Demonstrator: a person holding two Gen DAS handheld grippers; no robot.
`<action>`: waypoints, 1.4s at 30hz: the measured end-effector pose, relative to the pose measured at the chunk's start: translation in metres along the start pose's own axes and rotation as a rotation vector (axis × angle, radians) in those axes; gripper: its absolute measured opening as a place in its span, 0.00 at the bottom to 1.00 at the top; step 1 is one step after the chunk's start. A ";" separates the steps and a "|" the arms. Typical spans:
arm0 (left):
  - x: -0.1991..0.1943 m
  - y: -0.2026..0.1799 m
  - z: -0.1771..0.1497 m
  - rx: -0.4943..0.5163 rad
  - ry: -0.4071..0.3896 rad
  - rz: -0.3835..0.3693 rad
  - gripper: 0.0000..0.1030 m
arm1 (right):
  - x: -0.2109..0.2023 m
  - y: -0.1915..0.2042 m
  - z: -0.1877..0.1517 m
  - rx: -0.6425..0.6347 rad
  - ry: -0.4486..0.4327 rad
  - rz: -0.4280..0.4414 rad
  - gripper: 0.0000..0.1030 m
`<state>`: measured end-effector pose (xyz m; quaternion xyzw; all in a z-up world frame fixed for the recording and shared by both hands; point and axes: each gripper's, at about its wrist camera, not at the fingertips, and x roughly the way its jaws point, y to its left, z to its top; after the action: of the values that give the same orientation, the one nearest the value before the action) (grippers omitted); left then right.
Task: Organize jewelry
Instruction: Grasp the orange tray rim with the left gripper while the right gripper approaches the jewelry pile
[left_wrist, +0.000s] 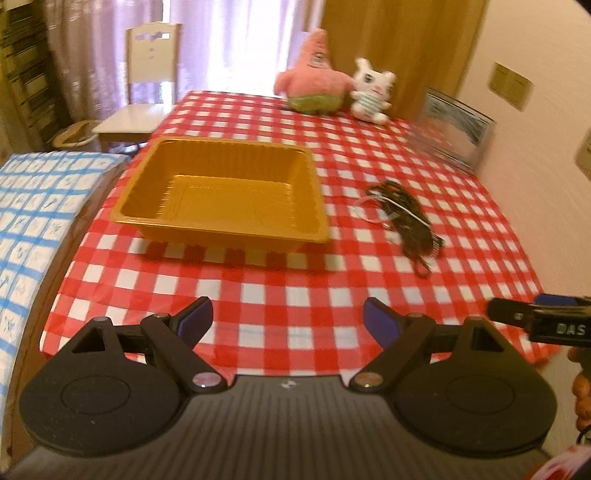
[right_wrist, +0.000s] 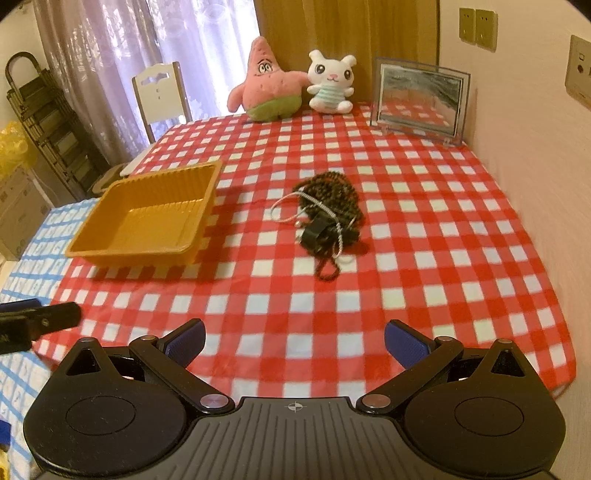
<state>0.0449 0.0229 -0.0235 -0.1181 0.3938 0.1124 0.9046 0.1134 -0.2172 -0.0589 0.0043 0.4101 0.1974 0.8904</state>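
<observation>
Nothing is grasped: both the left tool (left_wrist: 287, 320) and the right tool (right_wrist: 294, 341) are spread. Next: pinch the jewelry (right_wrist: 327, 214), carry to tray (right_wrist: 147, 229).

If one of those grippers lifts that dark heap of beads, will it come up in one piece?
Probably not neatly. The bead pile looks like loose strands, so it should droop and trail. A pale cord runs through it, so pieces may snag and lift together. It looks light, unlikely to roll.
</observation>
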 end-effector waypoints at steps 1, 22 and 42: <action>0.003 0.002 0.001 -0.016 -0.004 0.020 0.84 | 0.003 -0.004 0.003 -0.003 -0.005 -0.001 1.00; 0.064 0.118 0.009 -0.327 -0.174 0.197 0.73 | 0.076 -0.009 0.041 0.057 -0.023 0.000 1.00; 0.169 0.181 0.034 -0.400 -0.287 0.144 0.48 | 0.134 0.020 0.059 0.104 0.076 -0.164 1.00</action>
<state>0.1267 0.2227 -0.1485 -0.2493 0.2387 0.2677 0.8996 0.2280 -0.1419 -0.1146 0.0094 0.4521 0.1024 0.8860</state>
